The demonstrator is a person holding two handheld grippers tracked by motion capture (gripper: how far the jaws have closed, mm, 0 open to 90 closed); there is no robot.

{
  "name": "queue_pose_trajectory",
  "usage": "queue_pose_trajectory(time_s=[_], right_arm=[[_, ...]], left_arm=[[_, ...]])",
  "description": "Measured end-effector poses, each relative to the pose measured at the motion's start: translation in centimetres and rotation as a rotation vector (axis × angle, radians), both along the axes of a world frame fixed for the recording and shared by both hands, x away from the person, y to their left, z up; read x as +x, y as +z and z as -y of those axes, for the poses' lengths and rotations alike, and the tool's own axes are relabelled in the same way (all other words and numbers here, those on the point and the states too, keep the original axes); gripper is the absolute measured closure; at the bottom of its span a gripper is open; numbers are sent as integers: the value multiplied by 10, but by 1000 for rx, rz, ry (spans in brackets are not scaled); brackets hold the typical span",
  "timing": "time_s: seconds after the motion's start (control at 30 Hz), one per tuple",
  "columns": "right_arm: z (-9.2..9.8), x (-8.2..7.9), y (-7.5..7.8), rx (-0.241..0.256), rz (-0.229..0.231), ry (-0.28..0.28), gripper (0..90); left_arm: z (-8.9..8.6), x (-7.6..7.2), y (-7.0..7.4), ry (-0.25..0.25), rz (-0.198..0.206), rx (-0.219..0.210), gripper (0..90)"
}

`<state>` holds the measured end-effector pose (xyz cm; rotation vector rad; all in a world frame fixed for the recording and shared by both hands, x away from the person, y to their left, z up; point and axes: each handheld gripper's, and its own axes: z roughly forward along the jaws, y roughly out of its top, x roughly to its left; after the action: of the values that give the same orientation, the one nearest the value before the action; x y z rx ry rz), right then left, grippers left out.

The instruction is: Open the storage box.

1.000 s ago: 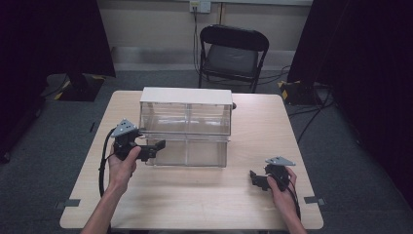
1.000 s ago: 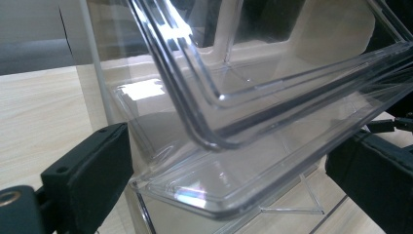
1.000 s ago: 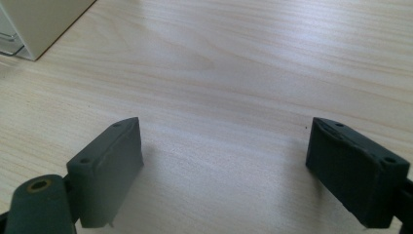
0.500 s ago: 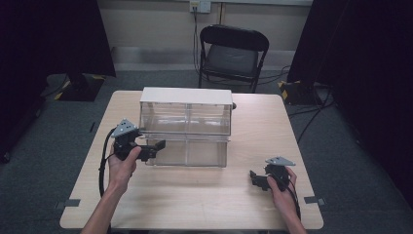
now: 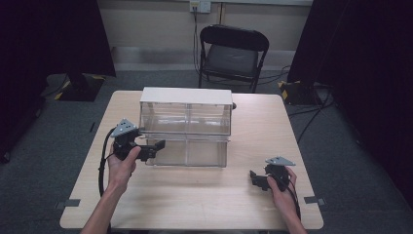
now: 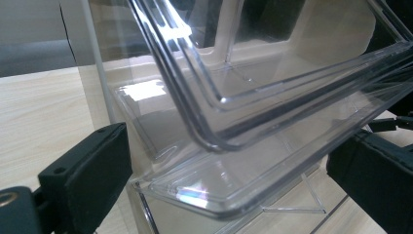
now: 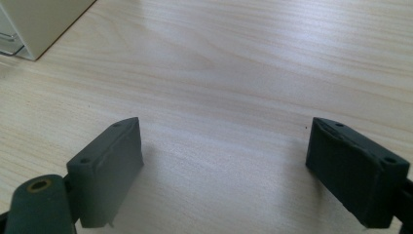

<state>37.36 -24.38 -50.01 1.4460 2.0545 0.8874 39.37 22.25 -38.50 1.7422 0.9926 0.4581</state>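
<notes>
Two grippers: yours, both with jaws apart.
Left gripper (image 5: 157, 147): at the drawer unit's (image 5: 185, 126) near-left drawer (image 6: 272, 117).
Right gripper (image 5: 255, 178): released, low over the table (image 5: 195, 195), near right.

1. The right hand-held gripper (image 7: 224, 170) has its two black jaws spread wide apart, nothing between them.
2. Pale wood surface (image 7: 253, 63) lies under the jaws.
3. A cream box corner (image 7: 39, 19) sits well beyond the left jaw.

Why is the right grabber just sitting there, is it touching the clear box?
Apart. The high view shows bare table between the right gripper and the clear box.
</notes>
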Motion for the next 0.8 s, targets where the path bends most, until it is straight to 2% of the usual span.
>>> queue_pose_trajectory(time_s=[0.8], right_arm=[[0, 0, 0, 0, 0, 0, 126]], left_arm=[[0, 1, 0, -3, 1, -3, 14]])
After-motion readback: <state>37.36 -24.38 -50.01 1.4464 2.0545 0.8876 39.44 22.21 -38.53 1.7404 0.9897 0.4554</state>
